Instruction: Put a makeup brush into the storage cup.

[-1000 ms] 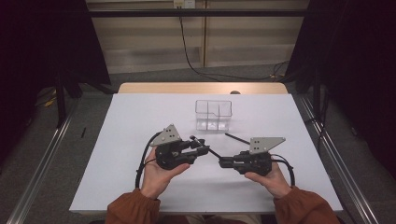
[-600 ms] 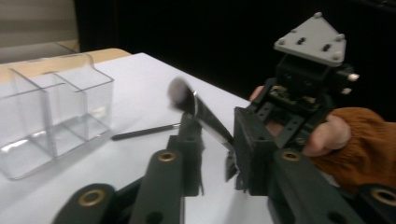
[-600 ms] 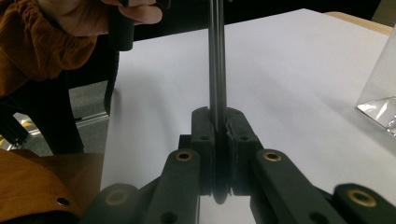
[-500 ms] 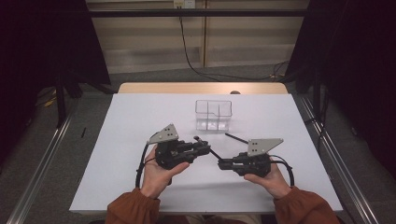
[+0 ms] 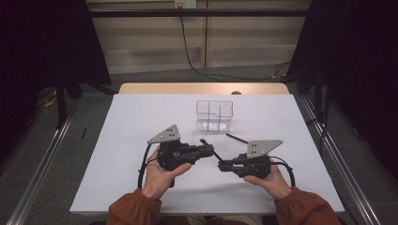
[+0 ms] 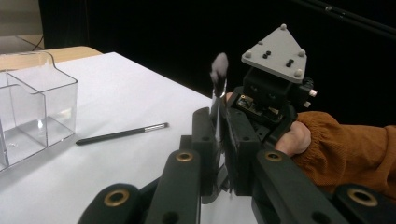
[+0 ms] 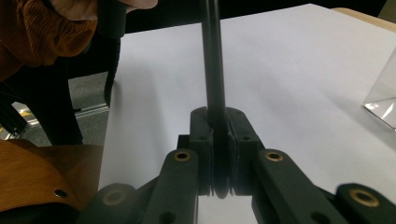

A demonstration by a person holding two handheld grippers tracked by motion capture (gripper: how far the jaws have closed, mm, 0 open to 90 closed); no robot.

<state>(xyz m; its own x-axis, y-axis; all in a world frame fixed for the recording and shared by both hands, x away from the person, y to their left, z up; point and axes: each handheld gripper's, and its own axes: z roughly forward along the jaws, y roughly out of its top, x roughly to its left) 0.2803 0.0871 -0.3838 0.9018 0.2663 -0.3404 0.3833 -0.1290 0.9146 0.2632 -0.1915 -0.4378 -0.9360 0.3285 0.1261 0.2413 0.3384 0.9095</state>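
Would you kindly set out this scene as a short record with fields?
left gripper: shut on the makeup brush near its fluffy head; jaws have just closed further
right gripper: shut on a black handle, apparently the same brush's
second brush: thin, lying loose on the table
clear organizer box: upright beyond both grippers, compartments look empty

no readable text, label or number shows anywhere.

White-covered table [image 5: 141,140]; a clear divided container [image 5: 214,115] rests at twelve o'clock, a black makeup brush [image 5: 236,138] just at its five o'clock.
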